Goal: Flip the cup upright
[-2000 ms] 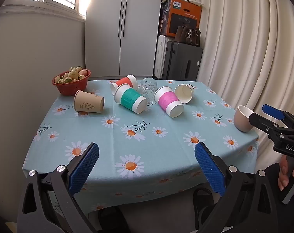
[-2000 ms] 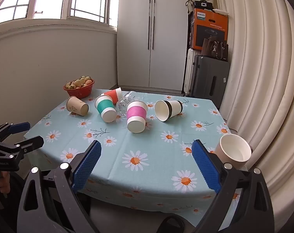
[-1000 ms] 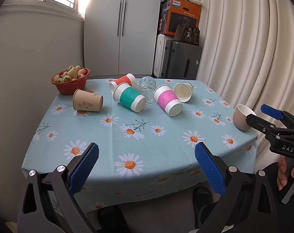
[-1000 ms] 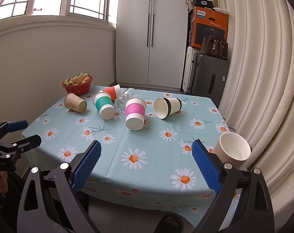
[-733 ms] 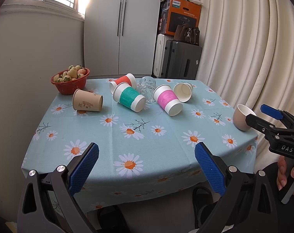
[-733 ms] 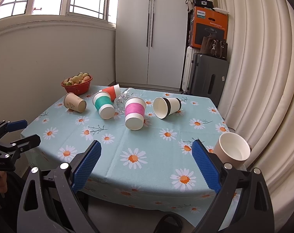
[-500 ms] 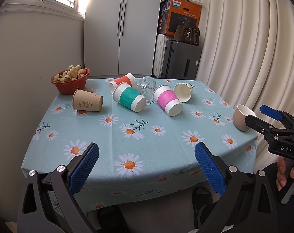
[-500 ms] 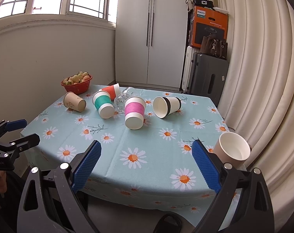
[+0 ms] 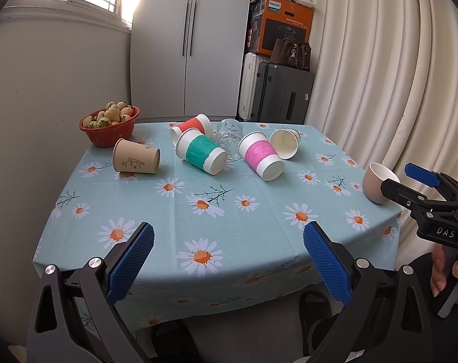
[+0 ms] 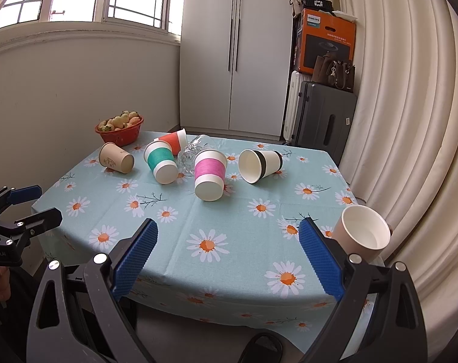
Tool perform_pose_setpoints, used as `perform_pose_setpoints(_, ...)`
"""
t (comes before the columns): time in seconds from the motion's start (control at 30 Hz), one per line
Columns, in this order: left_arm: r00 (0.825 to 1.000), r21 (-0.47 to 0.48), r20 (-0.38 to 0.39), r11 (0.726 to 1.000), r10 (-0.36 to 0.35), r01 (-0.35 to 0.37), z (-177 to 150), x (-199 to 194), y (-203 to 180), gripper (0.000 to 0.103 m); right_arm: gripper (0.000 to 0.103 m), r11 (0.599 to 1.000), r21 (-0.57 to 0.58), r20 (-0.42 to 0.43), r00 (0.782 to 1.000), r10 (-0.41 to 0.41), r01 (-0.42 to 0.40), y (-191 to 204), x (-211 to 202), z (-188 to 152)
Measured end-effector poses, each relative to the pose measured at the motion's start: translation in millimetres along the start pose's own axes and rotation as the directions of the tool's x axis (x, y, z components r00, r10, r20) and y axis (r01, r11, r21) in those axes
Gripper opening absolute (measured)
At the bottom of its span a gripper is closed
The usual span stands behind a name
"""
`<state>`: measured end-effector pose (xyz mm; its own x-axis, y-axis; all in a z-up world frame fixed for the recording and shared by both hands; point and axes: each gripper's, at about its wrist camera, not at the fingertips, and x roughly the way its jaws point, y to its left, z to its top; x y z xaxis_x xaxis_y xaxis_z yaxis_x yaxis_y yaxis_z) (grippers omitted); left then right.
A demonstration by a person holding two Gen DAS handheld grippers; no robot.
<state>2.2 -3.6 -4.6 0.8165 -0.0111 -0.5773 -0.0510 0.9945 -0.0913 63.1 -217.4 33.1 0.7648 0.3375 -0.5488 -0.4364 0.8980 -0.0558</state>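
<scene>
The left wrist view showed the right hand-held gripper (image 9: 410, 181) from the side at the surface's right corner, its jaws apart with nothing between them, the fingers of the person's hand (image 9: 448, 272) curled on the trigger below. The right wrist view in turn caught the left hand-held gripper (image 10: 26, 201) off the left edge of the surface (image 10: 244, 236), jaws likewise spread and empty. Each camera saw its own blue pads held wide over the near edge of the daisy-print cloth.

The black band on the white cup (image 10: 259, 165) showed only in the right wrist view; from the left wrist view that cup (image 9: 285, 143) presented little more than its open mouth. Only the right wrist view looked down into the beige cup (image 10: 362, 234), which stood upright at the near right corner, just beside the right hand-held gripper's right pad; in the left wrist view the same cup (image 9: 378, 186) sat partly behind that gripper's near finger.

The cups lying on their sides sat well apart from both grippers, across the far half of the surface: a tan cup (image 9: 136, 160), a green-sleeved cup (image 9: 201, 154), an orange cup (image 9: 191, 125), a pink-sleeved cup (image 9: 260, 158), and a clear glass (image 9: 229, 137) tipped among them. A red bowl of strawberries (image 9: 109, 124) stood at the far left corner.
</scene>
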Motion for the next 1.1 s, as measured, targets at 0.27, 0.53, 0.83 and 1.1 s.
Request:
perform_pose_setpoints(0.27, 1.0, 0.0, -0.001, 1.0, -0.001, 0.001, -0.1, 0.8, -0.3, 0.097, 0.093, 1.0, -0.001, -0.001, 1.0, -0.001, 0.001, 0.5, 0.2, 0.3)
perform_pose_setpoints(0.53, 1.0, 0.0, -0.001, 1.0, -0.001, 0.001, 0.3, -0.4, 0.1, 0.097, 0.093, 1.0, -0.001, -0.001, 1.0, 0.0, 0.0, 0.3, 0.4, 0.0)
perform_pose_setpoints(0.83, 1.0, 0.004, 0.0, 1.0, -0.001, 0.001, -0.7, -2.8, 0.0, 0.097, 0.093, 1.0, -0.004, -0.002, 1.0, 0.0, 0.0, 0.1, 1.7, -2.7)
perform_pose_setpoints(1.1, 1.0, 0.004, -0.001, 1.0, -0.002, 0.002, -1.6, -2.8, -1.2, 0.097, 0.093, 1.0, -0.003, -0.006, 1.0, 0.0, 0.0, -0.4, 2.3, -4.0)
